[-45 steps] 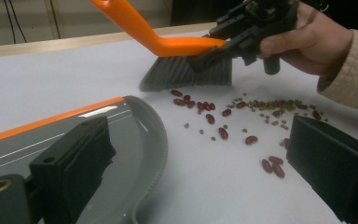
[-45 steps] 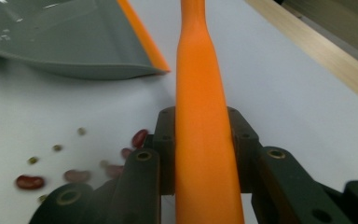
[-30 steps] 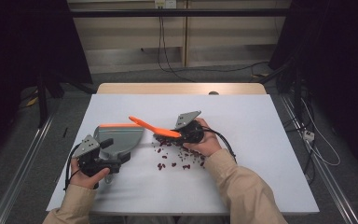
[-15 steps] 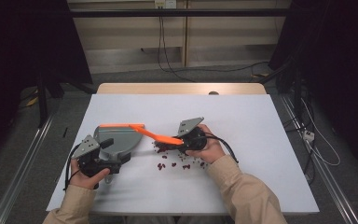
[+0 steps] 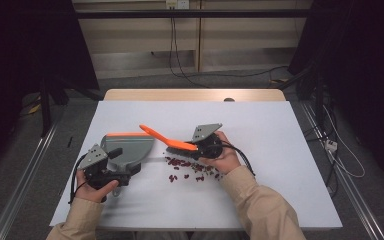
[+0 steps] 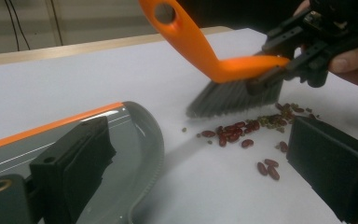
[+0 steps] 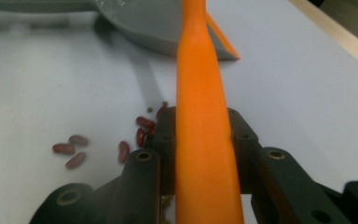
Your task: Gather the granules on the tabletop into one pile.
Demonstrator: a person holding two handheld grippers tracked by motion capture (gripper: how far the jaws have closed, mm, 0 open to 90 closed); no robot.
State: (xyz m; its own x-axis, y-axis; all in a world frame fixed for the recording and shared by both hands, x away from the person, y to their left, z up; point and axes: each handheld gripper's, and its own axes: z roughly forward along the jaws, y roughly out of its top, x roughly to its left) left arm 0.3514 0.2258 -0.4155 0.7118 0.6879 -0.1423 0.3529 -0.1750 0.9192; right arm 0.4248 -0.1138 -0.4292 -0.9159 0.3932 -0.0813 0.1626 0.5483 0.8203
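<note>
Right gripper view shows the right gripper (image 7: 200,154) clenched on the light, stiff orange plastic brush (image 7: 200,116), gripped just above its soft bristles over the scattered red beans (image 5: 187,167). Left gripper (image 5: 111,172) pins the grey plastic dustpan (image 5: 130,147) by its handle on the white table (image 5: 280,150).

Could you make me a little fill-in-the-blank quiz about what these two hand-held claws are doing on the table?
1. The right gripper is clamped on an orange ____.
2. The left gripper holds a grey ____ with an orange edge.
3. Red ____ lie scattered on the white table by the bristles.

Missing words: brush; dustpan; beans
</note>
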